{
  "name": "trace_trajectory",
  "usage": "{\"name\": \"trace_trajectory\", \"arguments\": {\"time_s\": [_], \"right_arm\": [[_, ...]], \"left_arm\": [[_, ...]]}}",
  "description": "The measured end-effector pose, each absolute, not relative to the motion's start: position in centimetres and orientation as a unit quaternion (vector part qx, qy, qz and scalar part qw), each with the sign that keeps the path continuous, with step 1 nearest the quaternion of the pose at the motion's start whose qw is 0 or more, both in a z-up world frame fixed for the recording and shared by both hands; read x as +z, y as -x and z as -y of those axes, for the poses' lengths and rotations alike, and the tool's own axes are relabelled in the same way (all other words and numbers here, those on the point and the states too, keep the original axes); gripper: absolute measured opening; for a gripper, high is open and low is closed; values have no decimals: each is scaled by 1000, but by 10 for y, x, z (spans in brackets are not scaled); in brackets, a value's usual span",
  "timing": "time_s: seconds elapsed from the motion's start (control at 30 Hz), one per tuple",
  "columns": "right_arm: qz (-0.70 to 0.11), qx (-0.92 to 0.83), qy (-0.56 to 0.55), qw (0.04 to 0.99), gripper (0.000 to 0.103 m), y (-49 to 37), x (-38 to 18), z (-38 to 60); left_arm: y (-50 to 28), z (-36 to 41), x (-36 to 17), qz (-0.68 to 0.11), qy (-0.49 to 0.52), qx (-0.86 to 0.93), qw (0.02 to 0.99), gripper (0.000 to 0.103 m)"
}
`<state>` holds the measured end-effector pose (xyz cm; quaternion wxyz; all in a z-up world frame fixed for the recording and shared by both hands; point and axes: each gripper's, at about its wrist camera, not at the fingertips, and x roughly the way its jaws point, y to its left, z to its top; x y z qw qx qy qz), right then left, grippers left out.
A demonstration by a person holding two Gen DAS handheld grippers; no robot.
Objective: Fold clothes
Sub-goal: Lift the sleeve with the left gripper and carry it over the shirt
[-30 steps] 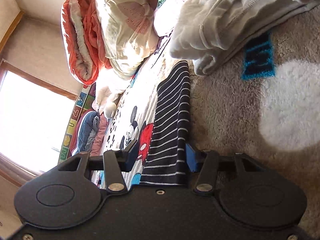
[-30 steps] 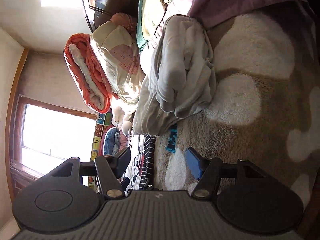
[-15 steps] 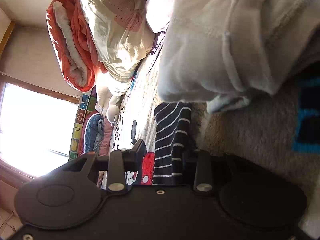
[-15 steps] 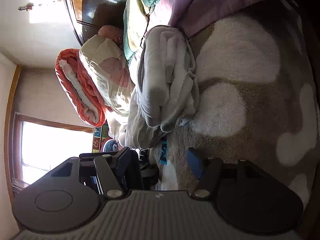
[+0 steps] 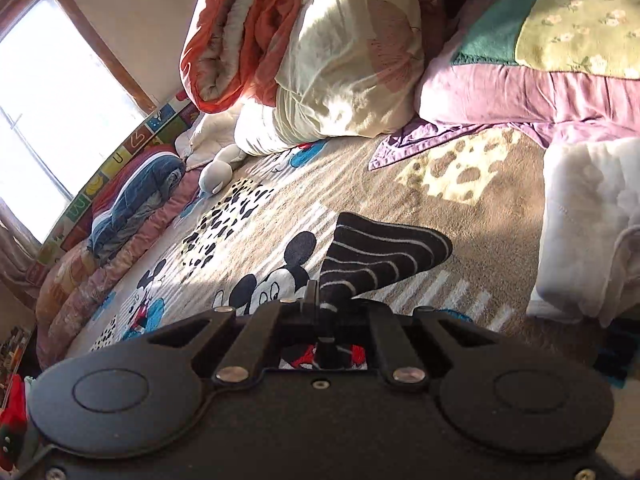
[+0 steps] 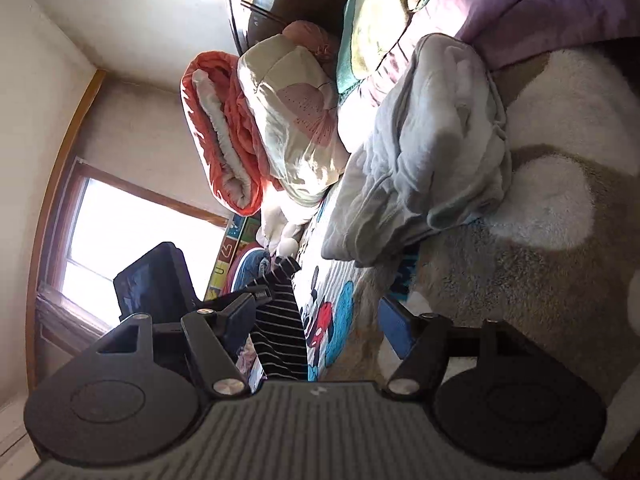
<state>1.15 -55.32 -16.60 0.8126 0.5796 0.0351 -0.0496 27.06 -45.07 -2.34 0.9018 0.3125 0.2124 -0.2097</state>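
Note:
A black garment with white stripes [image 5: 384, 252] hangs up off the bed, pinched at one end by my left gripper [image 5: 316, 292], whose jaws are shut on it. In the right wrist view the same striped garment [image 6: 280, 328] dangles beside the left gripper's body [image 6: 156, 280]. My right gripper [image 6: 326, 308] is low over the bed with its jaws opening. The striped cloth shows between its fingers, but the pads do not press on it. A folded pale fleece garment [image 6: 432, 152] lies further up the bed.
The bed is covered by a cartoon-mouse blanket [image 5: 240, 240] and a brown-and-white fleece [image 6: 560, 280]. A rolled orange quilt [image 5: 224, 40], a cream duvet [image 5: 352, 64] and purple pillows [image 5: 520, 92] are stacked at its head. A window [image 5: 48, 100] and folded bedding [image 5: 132, 204] line one side.
My left gripper closed on the striped garment, rolled and rose, lifting the cloth off the blanket. The right gripper's jaws widened, and the left gripper with the cloth came into its view.

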Motion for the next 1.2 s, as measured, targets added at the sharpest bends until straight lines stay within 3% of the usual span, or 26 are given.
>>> {"name": "trace_trajectory", "arguments": {"time_s": [0.2, 0.33, 0.47, 0.97, 1.2], "right_arm": [[-170, 59, -400, 899, 75, -61, -131, 461], [-209, 80, -296, 928, 73, -78, -124, 406], [-230, 75, -227, 943, 65, -90, -126, 370], [-261, 67, -101, 958, 49, -108, -133, 311], [-262, 58, -76, 960, 48, -106, -135, 304]], "left_arm": [[-268, 373, 34, -223, -202, -221, 928, 3], [-267, 330, 50, -219, -172, -201, 939, 3], [-271, 290, 61, -233, -118, -206, 943, 3], [-258, 176, 74, -222, -20, -199, 954, 3], [-250, 134, 64, -216, 12, -184, 959, 3]]}}
